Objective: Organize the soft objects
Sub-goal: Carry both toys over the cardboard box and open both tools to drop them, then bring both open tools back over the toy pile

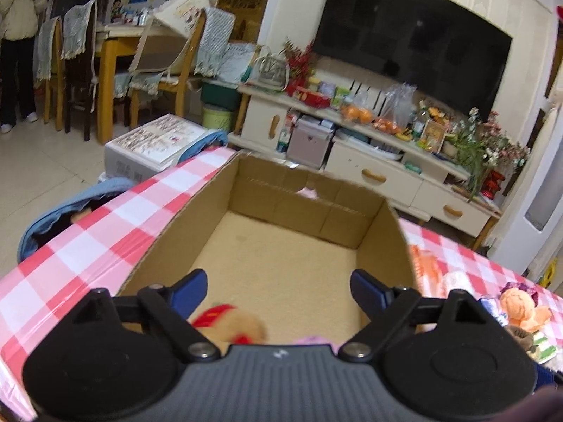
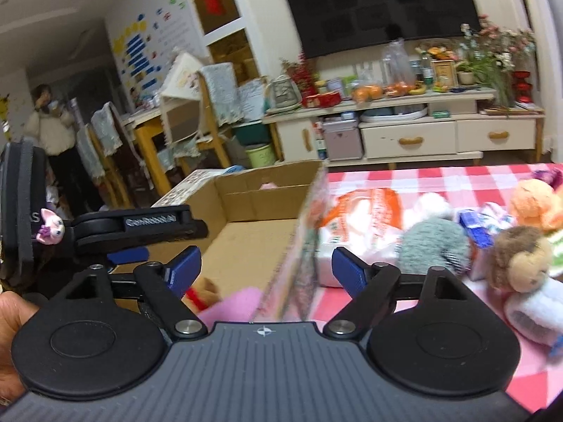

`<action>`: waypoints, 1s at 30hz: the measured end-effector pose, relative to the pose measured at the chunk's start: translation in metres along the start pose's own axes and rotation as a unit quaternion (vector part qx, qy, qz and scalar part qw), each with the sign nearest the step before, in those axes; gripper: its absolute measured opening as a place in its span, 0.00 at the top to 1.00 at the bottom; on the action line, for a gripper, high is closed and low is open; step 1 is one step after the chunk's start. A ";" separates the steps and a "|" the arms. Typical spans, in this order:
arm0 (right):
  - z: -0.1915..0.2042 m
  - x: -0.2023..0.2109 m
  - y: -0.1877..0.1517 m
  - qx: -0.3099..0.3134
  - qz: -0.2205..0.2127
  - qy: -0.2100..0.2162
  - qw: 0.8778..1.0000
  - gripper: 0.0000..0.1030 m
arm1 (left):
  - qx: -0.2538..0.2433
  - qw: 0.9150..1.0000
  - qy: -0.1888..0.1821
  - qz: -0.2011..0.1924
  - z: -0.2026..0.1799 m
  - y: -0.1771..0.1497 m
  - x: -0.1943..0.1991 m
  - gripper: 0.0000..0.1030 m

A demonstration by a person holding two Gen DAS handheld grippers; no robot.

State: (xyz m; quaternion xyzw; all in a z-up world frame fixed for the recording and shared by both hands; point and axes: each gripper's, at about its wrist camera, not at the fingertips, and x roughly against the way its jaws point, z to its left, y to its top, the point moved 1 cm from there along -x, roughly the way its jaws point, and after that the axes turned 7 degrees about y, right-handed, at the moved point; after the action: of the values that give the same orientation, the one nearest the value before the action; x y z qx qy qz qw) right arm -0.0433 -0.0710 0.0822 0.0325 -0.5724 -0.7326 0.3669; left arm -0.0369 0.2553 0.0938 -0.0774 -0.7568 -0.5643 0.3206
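Red-and-white checked tablecloth (image 1: 70, 256) spreads beneath both claws. Open cardboard box (image 1: 281, 218) lies directly ahead of the left gripper (image 1: 278, 286), whose blue fingers are spread wide, gripping nothing; a brown plush with red trim (image 1: 228, 323) lies in the box just below and between its fingertips. Right gripper (image 2: 265, 269), likewise spread and holding nothing, straddles the box's right wall (image 2: 299, 246). Right of it lie an orange-printed tissue pack (image 2: 366, 211), a grey plush (image 2: 434, 246), a brown-haired doll (image 2: 520, 263) and an orange plush (image 2: 535, 200). A pink soft item (image 2: 232, 304) sits just below its left finger.
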 end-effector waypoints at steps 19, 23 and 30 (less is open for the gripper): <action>-0.032 0.037 -0.022 -0.003 -0.014 -0.102 0.995 0.00 | -0.103 0.990 -0.025 -0.097 -0.064 -0.022 -0.002 0.04; -0.037 0.043 -0.026 -0.012 -0.013 -0.117 0.993 0.00 | -0.083 0.994 -0.017 -0.068 -0.052 -0.019 0.000 0.04; -0.047 0.053 -0.029 -0.020 -0.027 -0.144 0.989 0.00 | -0.085 0.994 -0.004 -0.068 -0.047 -0.022 0.011 0.04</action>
State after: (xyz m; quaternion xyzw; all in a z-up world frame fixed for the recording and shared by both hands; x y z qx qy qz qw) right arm -0.0747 -0.1376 0.0610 -0.0652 -0.6032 -0.7508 0.2613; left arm -0.0375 0.2025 0.0900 -0.0549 -0.7107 -0.6468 0.2711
